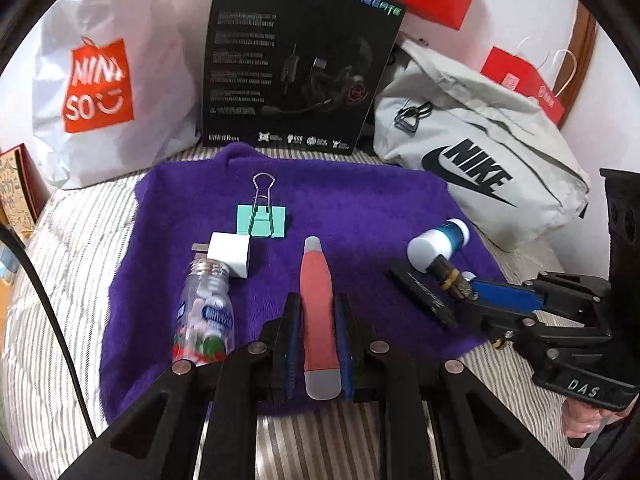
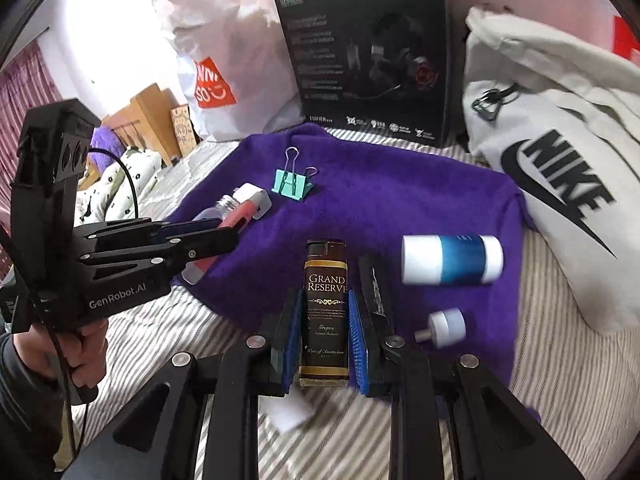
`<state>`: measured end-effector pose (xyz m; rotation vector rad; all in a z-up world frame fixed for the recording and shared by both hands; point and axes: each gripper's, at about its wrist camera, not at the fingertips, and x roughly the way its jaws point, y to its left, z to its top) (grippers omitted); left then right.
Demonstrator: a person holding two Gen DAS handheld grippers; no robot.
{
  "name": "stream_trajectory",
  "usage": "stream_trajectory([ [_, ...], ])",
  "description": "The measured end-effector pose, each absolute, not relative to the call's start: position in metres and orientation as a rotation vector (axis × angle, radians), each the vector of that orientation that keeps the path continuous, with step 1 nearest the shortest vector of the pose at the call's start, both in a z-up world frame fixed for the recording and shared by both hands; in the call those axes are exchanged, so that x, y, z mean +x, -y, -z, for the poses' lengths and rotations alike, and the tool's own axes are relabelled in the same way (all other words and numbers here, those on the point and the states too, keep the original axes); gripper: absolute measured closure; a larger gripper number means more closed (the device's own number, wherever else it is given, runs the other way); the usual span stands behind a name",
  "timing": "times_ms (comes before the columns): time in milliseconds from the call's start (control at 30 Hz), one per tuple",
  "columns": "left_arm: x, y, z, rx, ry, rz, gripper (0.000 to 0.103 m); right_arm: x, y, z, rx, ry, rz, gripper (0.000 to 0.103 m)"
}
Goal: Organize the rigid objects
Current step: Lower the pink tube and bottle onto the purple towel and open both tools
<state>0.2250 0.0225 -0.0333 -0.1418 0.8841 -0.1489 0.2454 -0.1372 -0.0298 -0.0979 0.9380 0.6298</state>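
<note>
- Your left gripper (image 1: pixel 317 312) is clamped on a red utility knife (image 1: pixel 317 300): both blue pads press its sides, and its grey tip points away from you over the purple towel (image 1: pixel 360 200).
- Your right gripper (image 2: pixel 324 320) is clamped on a brown lighter (image 2: pixel 325 312) labelled "Grand Reserve", pads tight on both long sides. The lighter is upright in the wrist view, its far end over the towel's near edge.
- From the left wrist view, the right gripper (image 1: pixel 452 284) holds the lighter with its far end just beside a white-and-blue cylinder (image 1: pixel 438 246); contact cannot be judged.
- From the right wrist view, that cylinder (image 2: pixel 452 260) lies on its side on the towel, right of the lighter. A small white plug-shaped piece (image 2: pixel 444 326) lies near it, closer to you.
- A teal binder clip (image 1: pixel 262 216) sits mid-towel, wire handles up.
- A white charger cube (image 1: pixel 230 254) lies just in front of the clip, touching or nearly touching the neck of a clear plastic bottle (image 1: pixel 206 316) lying on its side to the left of your left gripper.
- Your left hand (image 2: pixel 86 354) grips the left gripper's handle, seen in the right wrist view.
- Behind the towel: a white Miniso bag (image 1: pixel 100 84), a black headset box (image 1: pixel 296 64) and a grey Nike bag (image 1: pixel 480 152), all on a striped bedsheet (image 1: pixel 60 260).
</note>
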Motion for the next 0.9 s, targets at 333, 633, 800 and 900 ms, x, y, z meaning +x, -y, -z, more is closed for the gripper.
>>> stream_trajectory([
  [333, 0.259, -0.038, 0.058, -0.152, -0.971, 0.148, 0.087, 0.264, 0.115, 0.059, -0.160, -1.000, -0.663, 0.079],
  [633, 0.271, -0.025, 0.068, -0.075, -1.006, 0.139, 0.086, 0.270, 0.105, 0.071, -0.218, -1.026, -0.684, 0.079],
  [800, 0.274, -0.023, 0.070, -0.066, -1.011, 0.138, 0.086, 0.270, 0.105, 0.071, -0.230, -1.012, -0.702, 0.079],
  [900, 0.275, -0.023, 0.071, -0.068, -1.014, 0.142, 0.086, 0.270, 0.106, 0.072, -0.234, -1.011, -0.715, 0.079],
])
